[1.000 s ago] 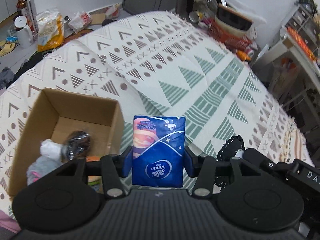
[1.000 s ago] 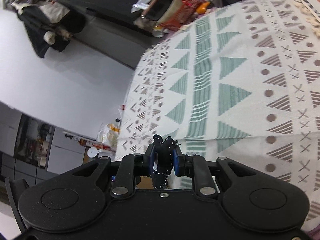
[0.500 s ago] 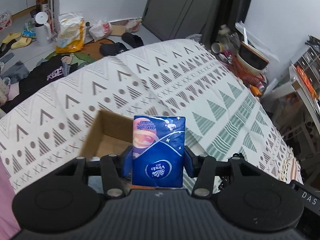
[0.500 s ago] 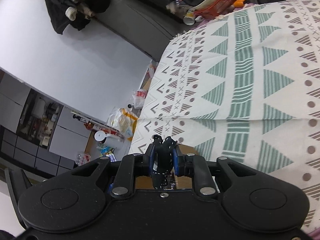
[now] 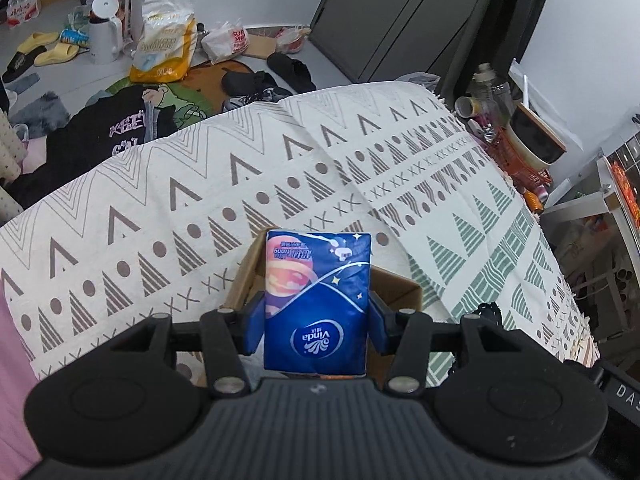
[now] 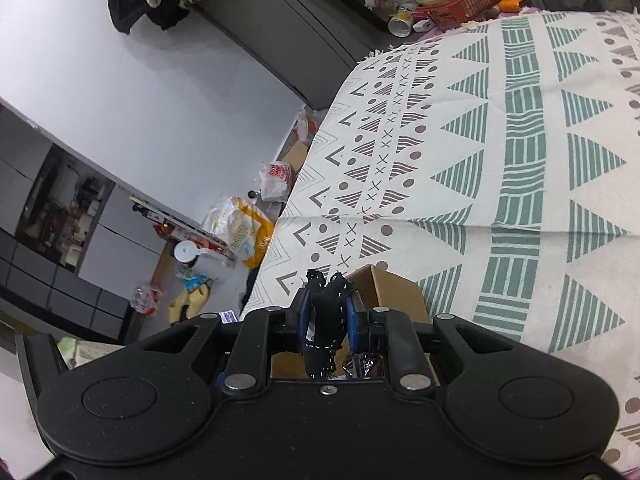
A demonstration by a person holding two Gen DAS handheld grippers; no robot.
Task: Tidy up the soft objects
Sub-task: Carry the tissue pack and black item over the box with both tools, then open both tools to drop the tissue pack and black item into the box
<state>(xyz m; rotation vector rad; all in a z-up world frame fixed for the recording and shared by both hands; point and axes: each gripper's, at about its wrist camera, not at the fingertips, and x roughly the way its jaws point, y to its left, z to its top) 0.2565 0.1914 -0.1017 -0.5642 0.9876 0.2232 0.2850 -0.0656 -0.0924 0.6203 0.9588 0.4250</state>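
My left gripper [image 5: 317,320] is shut on a blue Vinda tissue pack [image 5: 318,300] and holds it upright above the cardboard box [image 5: 400,286], which is mostly hidden behind the pack. My right gripper [image 6: 326,320] is shut on a black fabric piece with white stitching [image 6: 325,312] and holds it above the same cardboard box [image 6: 394,290]. A shiny wrapped item [image 6: 366,364] shows inside the box under the right gripper. Both hover over the patterned blanket [image 5: 200,208].
The blanket [image 6: 520,160] covers a bed. Beyond its far edge the floor holds a yellow bag [image 5: 164,50], a white kettle [image 5: 105,28], slippers [image 5: 52,52] and dark clothes [image 5: 112,128]. A red basket with a bowl [image 5: 528,148] stands at the right.
Both grippers have tilted up and moved over the box, which now lies directly beneath them and mostly hidden. Each still holds its object.
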